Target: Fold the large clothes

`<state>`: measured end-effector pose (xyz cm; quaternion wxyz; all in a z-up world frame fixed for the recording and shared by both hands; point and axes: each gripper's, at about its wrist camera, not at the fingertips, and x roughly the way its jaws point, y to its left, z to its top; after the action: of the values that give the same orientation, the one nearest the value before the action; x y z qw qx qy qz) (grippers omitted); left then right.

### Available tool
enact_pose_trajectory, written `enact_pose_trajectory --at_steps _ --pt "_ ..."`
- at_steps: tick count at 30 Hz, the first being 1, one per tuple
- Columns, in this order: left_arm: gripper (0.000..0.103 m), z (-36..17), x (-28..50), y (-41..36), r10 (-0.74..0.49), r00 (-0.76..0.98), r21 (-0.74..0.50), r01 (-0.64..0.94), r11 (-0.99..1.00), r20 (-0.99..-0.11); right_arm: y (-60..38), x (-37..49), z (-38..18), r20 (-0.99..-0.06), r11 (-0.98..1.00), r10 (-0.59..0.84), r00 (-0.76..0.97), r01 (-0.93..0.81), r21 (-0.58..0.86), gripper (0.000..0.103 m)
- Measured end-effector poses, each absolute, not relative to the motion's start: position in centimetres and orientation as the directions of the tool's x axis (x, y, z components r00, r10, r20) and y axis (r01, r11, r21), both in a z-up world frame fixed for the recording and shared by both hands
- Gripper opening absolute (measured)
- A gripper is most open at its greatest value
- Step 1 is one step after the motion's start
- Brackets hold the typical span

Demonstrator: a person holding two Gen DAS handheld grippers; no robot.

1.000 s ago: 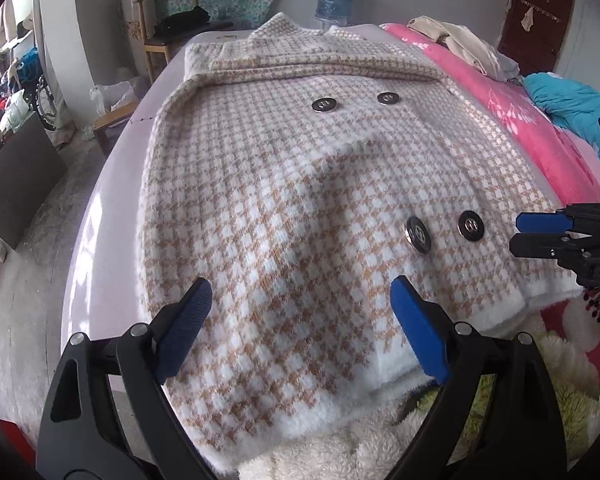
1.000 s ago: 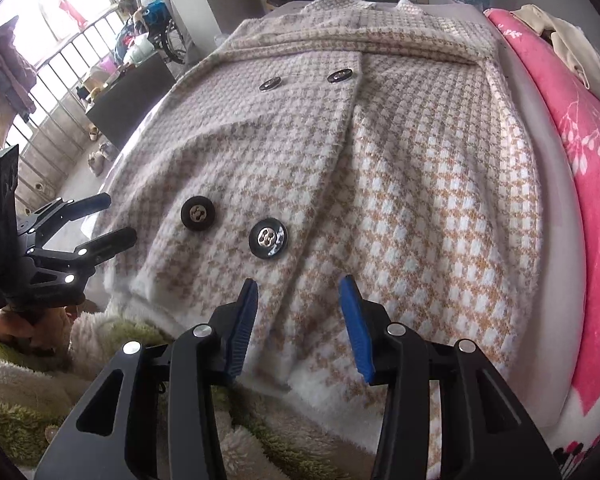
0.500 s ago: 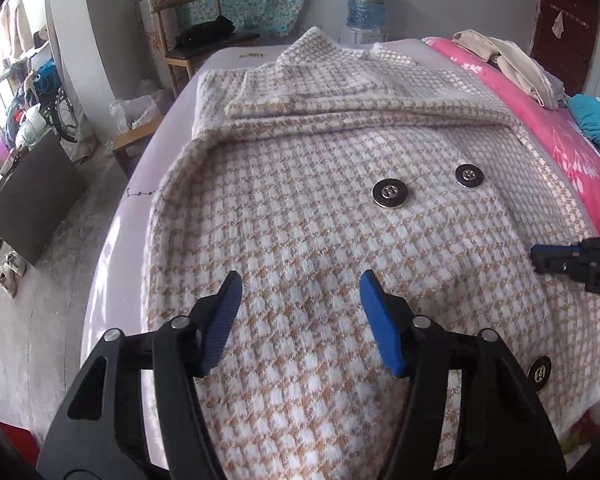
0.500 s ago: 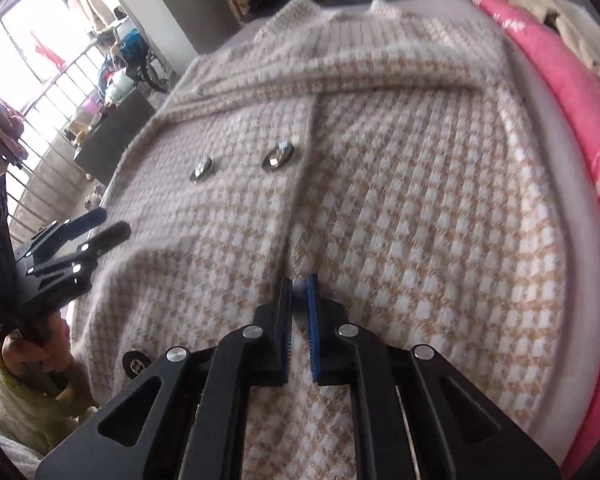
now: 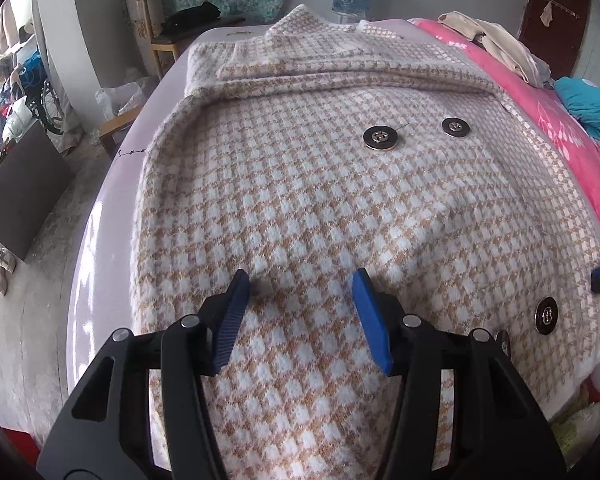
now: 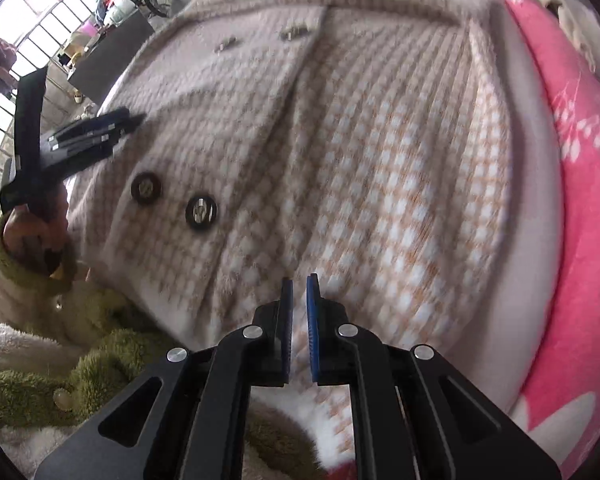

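Closing in on the houndstooth coat, we had both tools working at its lower half. The coat lay button-side up on the bed, with its collar toward the far end, its hem at the near edge and one side running close along the bed's left edge.

A second ago the left gripper was back over the hem with its fingers wide. By now it had travelled up the coat, and its fingers had just been drawing in to about half their spread. Cloth lay between the blue pads, but we could not see them pressing on it, so we judged no hold there yet.

The right gripper had changed more. Its fingers had stood apart over the hem near the lower pair of buttons, and now they were shut almost pad to pad. This view was blurred, so we could not tell whether a ridge of cloth was pinched between them or whether they had closed on nothing.

In our judgement, this was the start of a fold. One side was probably gripped and the other was about to be, with the coat itself still flat and unfolded. If the right fingers held nothing, lifting would raise only one side and drag the coat askew toward the pink blanket along the bed's right side.
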<state>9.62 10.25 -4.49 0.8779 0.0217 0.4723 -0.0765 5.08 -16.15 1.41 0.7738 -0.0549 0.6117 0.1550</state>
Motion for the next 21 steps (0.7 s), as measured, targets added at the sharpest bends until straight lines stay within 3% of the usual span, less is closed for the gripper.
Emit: enact_pose_trajectory --at_steps 5,8,10,18,21 --pt "0.051 -4.5 9.6 10.4 -0.12 0.543 -0.04 0.158 0.987 -0.831 -16.3 10.0 0.8 -0.932 0.956 0.108 0.347 -0.293 0.001 0.008" --pt "0.051 -4.4 9.6 10.4 -0.124 0.542 -0.044 0.158 0.986 -0.831 -18.6 10.2 -2.1 -0.958 0.966 0.045 0.284 -0.258 -0.031 0.008" --pt "0.051 -4.4 9.6 10.6 -0.13 0.541 -0.05 0.16 0.986 -0.831 -20.4 8.8 -1.7 -0.963 0.97 0.064 0.261 -0.243 -0.001 0.008" --pt "0.051 -4.5 9.5 10.6 -0.125 0.549 -0.031 0.177 0.984 -0.826 -21.9 5.7 1.7 -0.964 0.973 -0.057 0.261 -0.2 -0.112 0.008" --pt "0.051 -4.3 9.3 10.6 -0.137 0.546 -0.035 0.193 0.98 -0.827 -19.1 5.5 2.8 -0.955 0.962 0.038 0.293 -0.269 -0.044 0.008"
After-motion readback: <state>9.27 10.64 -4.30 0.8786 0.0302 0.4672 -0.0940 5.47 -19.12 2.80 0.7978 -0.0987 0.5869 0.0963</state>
